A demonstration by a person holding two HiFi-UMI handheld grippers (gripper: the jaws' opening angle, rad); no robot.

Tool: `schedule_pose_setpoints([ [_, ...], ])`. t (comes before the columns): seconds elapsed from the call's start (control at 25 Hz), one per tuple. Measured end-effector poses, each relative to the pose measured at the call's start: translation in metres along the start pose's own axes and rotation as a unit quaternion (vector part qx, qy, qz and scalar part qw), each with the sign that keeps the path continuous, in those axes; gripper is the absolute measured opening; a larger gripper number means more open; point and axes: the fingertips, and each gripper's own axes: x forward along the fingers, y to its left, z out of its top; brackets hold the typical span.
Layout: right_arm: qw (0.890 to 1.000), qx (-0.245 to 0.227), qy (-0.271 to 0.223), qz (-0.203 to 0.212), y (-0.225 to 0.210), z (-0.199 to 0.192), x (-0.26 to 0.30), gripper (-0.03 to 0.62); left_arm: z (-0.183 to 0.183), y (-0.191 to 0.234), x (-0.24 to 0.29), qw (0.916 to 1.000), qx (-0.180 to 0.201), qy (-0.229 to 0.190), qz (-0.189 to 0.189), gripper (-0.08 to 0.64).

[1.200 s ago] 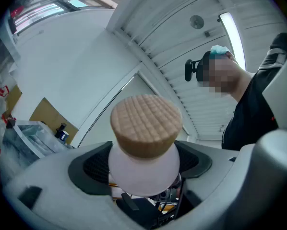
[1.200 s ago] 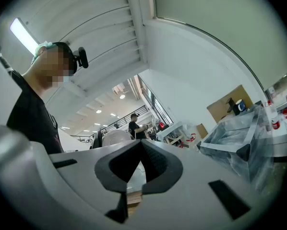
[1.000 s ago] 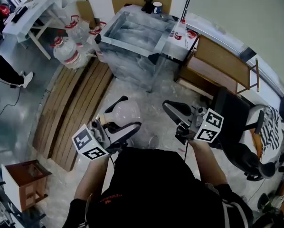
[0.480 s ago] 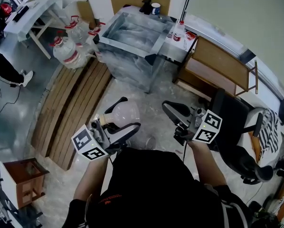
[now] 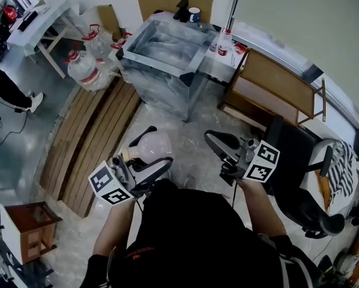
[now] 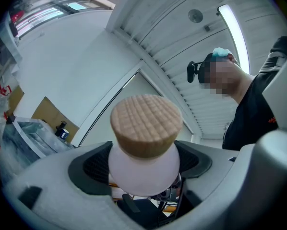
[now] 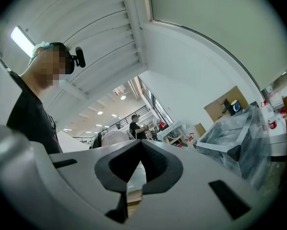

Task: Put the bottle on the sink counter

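Note:
A round-bellied clear bottle with a cork stopper is held low in front of me. My left gripper is shut on it. In the left gripper view the cork faces the camera and the pale bottle body fills the space between the jaws of the left gripper. My right gripper is shut and holds nothing; its jaws meet in the right gripper view. The steel sink stands ahead, with its counter at the right.
A small bottle stands on the counter, a mug behind the sink. Water jugs and wooden planks lie to the left. A wooden cabinet and a black chair stand to the right. A small box is at lower left.
The sink sits slightly lower and nearer in the head view. My left gripper with the bottle has shifted a little down and left. The right gripper has barely moved.

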Motion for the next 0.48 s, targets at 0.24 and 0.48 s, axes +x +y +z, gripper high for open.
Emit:
schedule_pose_setpoints([
  [0.24, 1.000, -0.001, -0.001, -0.006, -0.017, 0.007, -0.006, 0.002, 0.000, 0.013, 0.016, 1.0000, 0.002, -0.001, -0.004, 0.394],
  [0.48, 1.000, -0.003, 0.000, -0.014, -0.041, 0.017, -0.005, 0.002, 0.002, 0.035, 0.031, 1.0000, -0.001, -0.002, -0.007, 0.394],
])
